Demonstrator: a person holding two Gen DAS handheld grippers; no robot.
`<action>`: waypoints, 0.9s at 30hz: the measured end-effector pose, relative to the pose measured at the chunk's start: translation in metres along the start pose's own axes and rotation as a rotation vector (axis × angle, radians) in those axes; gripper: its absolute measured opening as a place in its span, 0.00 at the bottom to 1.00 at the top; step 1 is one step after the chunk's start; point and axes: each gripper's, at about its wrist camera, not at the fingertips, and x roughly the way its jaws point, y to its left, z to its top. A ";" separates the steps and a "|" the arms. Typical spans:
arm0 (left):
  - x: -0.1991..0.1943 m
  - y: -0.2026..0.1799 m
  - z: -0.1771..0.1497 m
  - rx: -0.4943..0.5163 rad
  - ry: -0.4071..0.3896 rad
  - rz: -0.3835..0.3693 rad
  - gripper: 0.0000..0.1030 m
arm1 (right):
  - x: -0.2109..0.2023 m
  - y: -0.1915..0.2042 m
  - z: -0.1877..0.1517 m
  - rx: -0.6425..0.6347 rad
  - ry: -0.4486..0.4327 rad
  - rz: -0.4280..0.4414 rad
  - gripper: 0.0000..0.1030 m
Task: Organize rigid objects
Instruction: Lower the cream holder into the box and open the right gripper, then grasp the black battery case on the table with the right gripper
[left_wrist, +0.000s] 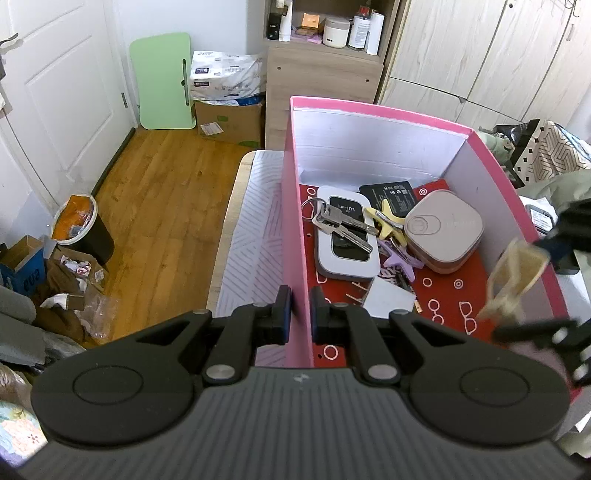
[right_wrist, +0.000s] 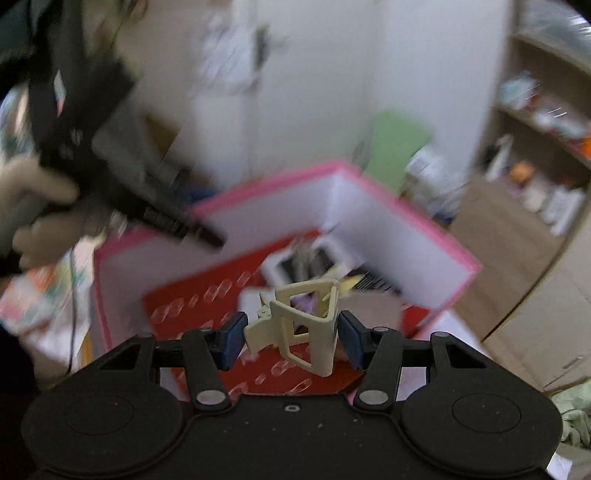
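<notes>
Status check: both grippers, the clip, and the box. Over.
Left gripper clamped on pink box wall. Right gripper holds cream hair clip above box. Path clear.

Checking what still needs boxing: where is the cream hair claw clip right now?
The cream hair claw clip sits between the right gripper pads, above the pink box near its right wall.

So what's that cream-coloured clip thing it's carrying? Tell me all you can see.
The hair claw clip looks like cream plastic, an open frame of flat bars with a small spring hinge. It is tilted between the right gripper, whose blue pads press its sides, above the pink box. The left wrist view shows it only as a blur.
</notes>
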 end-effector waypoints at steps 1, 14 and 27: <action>0.000 0.001 0.000 -0.009 0.000 -0.001 0.08 | 0.008 0.000 0.004 -0.009 0.054 0.028 0.57; -0.001 0.001 -0.002 -0.029 -0.010 -0.005 0.08 | 0.031 -0.009 0.009 -0.016 0.111 -0.051 0.56; -0.002 0.005 -0.004 -0.058 -0.016 -0.018 0.08 | -0.071 -0.041 -0.099 0.431 -0.315 -0.236 0.66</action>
